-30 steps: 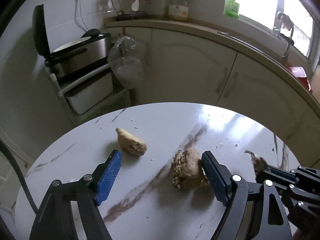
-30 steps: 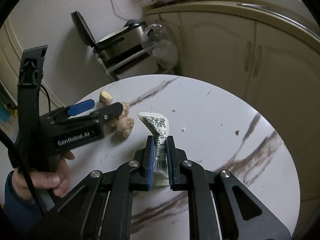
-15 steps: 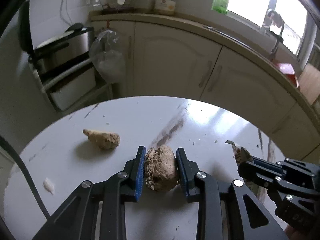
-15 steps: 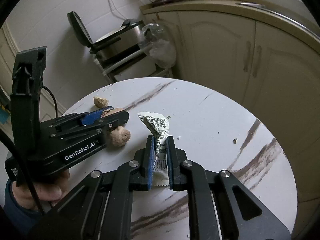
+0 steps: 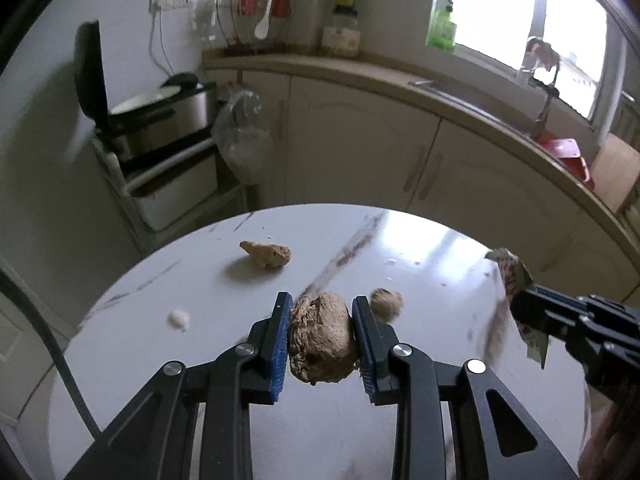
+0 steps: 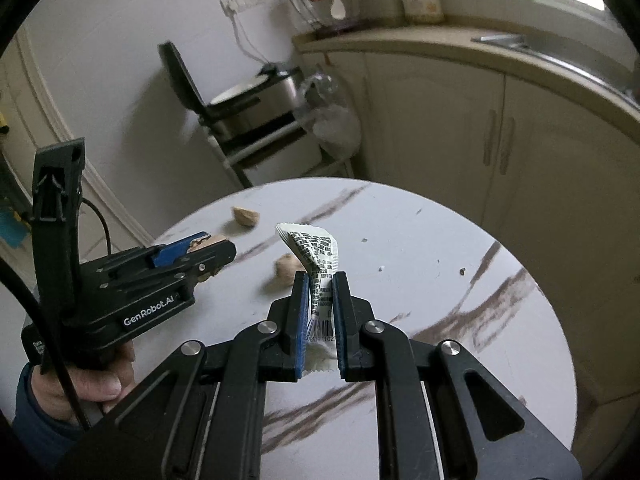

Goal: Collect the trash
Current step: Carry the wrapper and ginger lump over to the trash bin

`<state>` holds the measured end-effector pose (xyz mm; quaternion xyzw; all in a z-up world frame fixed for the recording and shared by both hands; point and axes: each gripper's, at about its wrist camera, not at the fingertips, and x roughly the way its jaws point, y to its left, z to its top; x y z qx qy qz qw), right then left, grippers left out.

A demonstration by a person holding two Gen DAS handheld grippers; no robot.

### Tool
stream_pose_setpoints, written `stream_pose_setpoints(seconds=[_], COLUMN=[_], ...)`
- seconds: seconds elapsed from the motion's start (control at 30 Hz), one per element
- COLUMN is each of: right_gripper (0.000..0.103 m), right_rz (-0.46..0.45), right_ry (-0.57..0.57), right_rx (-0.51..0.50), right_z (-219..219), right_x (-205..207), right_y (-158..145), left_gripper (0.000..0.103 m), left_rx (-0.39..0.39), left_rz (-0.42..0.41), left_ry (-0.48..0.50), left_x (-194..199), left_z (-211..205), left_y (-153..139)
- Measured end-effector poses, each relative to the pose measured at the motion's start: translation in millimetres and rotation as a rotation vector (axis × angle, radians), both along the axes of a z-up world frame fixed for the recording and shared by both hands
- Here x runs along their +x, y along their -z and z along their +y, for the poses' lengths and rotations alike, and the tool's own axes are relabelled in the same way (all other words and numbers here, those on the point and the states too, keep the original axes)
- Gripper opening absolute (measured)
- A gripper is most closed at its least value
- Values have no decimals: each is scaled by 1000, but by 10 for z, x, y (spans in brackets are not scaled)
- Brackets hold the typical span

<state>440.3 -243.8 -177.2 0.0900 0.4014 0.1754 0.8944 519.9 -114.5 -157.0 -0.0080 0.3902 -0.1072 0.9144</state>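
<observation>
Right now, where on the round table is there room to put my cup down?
The right half of the round table is bare, between the dark streaks and the cabinet-side rim. The near left edge, by the white blob, is open too. The middle is crowded: a beige lump and a small brown ball lie there.

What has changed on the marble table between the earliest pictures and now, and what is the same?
The left gripper closed its fingers on the brown lump and lifted it off the table, uncovering a smaller lump that was behind it. Unchanged: the right gripper keeps its hold on the printed wrapper, and the far lump lies where it was.
</observation>
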Motion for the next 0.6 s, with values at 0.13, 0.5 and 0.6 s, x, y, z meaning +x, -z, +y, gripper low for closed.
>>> stream_pose_setpoints(seconds=[0.13,0.5,0.6], right_gripper=[11,11,11], right_rz=[-47,-123,-119], right_ry=[15,158,226], right_rx=[15,48,61], right_z=[-71,-801,-1144], right_x=[-356,-1629,-2027], right_y=[-218,-502,-452], left_gripper=[26,26,26], left_rx=[-5,-69,-79], left_rz=[-39,-83,-76], left_ry=[35,254,329], left_x=[-509,-1838,-2116], left_z=[-112,-953,-1238], left_y=[-211,-450,-408])
